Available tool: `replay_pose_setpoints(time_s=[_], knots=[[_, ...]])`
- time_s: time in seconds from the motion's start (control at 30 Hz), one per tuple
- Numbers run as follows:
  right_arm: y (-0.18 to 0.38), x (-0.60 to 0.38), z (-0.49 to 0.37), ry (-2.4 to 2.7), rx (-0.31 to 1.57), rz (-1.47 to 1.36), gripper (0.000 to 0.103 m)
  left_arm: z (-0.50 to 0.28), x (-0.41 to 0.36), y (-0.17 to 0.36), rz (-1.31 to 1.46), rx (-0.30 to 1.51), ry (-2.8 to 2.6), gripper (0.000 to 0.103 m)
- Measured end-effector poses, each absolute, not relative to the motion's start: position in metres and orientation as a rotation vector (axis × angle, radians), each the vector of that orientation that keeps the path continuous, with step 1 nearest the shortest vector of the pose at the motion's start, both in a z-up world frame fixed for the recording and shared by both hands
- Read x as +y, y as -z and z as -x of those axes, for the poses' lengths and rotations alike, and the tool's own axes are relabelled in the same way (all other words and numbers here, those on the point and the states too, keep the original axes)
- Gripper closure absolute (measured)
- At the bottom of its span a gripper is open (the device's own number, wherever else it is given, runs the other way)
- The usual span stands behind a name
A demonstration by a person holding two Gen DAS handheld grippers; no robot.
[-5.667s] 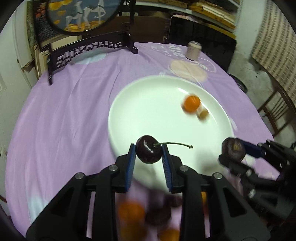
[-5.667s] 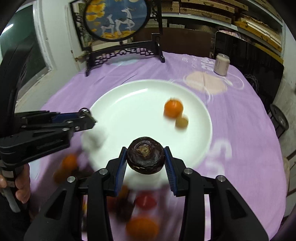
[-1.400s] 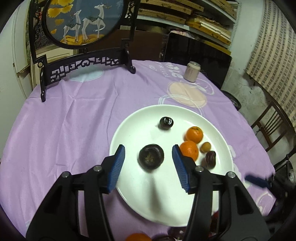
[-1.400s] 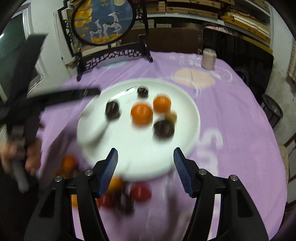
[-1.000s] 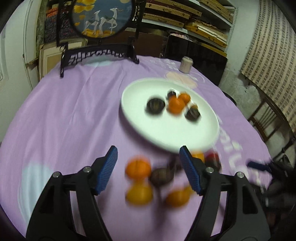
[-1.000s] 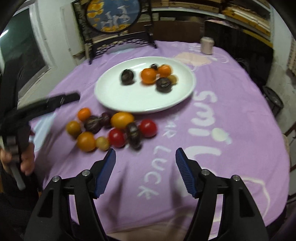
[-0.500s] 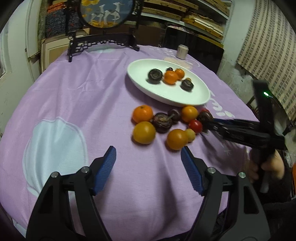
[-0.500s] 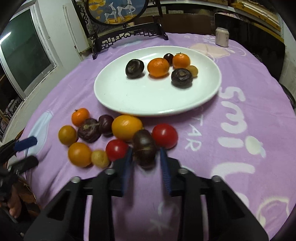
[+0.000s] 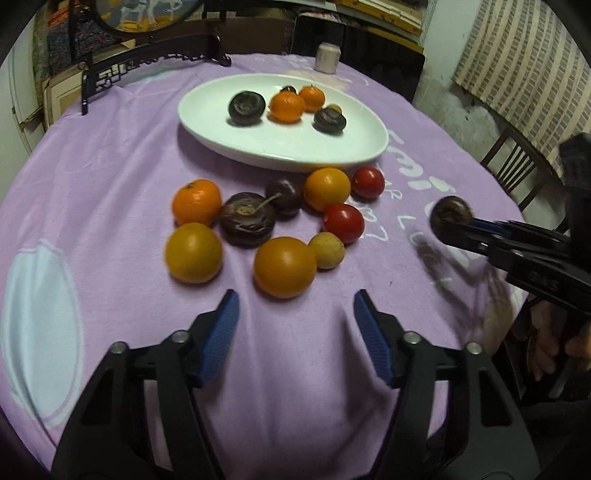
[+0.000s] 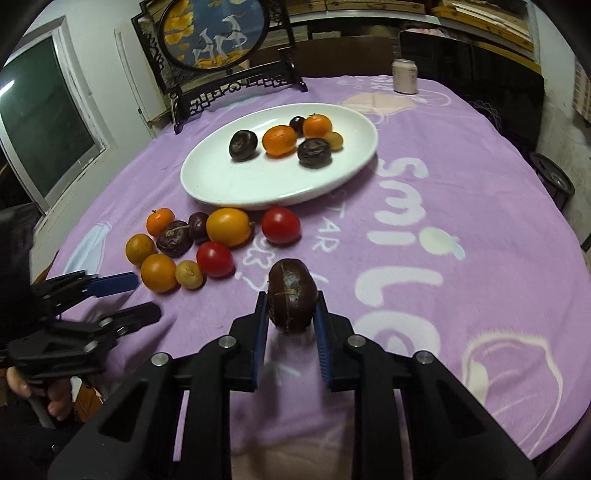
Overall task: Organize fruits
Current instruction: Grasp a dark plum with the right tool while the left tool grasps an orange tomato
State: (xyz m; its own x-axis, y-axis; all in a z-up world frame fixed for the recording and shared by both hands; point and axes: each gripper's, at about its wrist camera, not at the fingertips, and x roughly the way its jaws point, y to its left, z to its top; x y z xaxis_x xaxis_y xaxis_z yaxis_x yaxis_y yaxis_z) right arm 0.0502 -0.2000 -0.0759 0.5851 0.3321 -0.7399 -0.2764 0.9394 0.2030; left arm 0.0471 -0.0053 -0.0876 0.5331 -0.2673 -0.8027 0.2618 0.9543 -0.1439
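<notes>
My right gripper (image 10: 290, 310) is shut on a dark brown passion fruit (image 10: 291, 297) and holds it above the purple cloth, near the fruit pile; it also shows in the left wrist view (image 9: 450, 218). My left gripper (image 9: 295, 325) is open and empty, just short of an orange (image 9: 284, 266). The pile on the cloth holds oranges, two red tomatoes (image 9: 343, 222), dark passion fruits (image 9: 247, 223) and a small yellow fruit (image 9: 327, 251). A white plate (image 9: 354, 147) behind the pile holds several fruits.
A carved black stand with a round painted screen (image 10: 214, 33) stands at the table's far edge. A small pale jar (image 10: 405, 75) stands far right of the plate. A wooden chair (image 9: 517, 162) is beside the table on the right.
My right gripper has closed on the passion fruit from the pile and lifted it back toward me. My left gripper has moved closer to the pile and stays open.
</notes>
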Motion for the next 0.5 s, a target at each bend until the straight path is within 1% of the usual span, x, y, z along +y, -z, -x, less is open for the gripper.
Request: replay_pose_setpoints(time_s=[0.07,0.2,0.23,0.5], knots=[[0.078,-0.205,-0.048,-0.354,0.881,-0.085,0.079,-0.054,-0.009,0.092,-0.015,0.960,0.291,0.053],[0.079,-0.208,-0.047,-0.357,0.884,-0.102,0.079,-0.065,-0.014,0.093,-0.035,0.942,0.273,0.058],[0.078,-0.208,-0.047,-0.367,0.879,-0.107,0.079,-0.067,-0.013,0.093,-0.032,0.931,0.269,0.065],[0.081,-0.198,-0.051,-0.367,0.897,-0.061,0.079,-0.062,-0.010,0.090,0.002,0.926,0.298,0.066]])
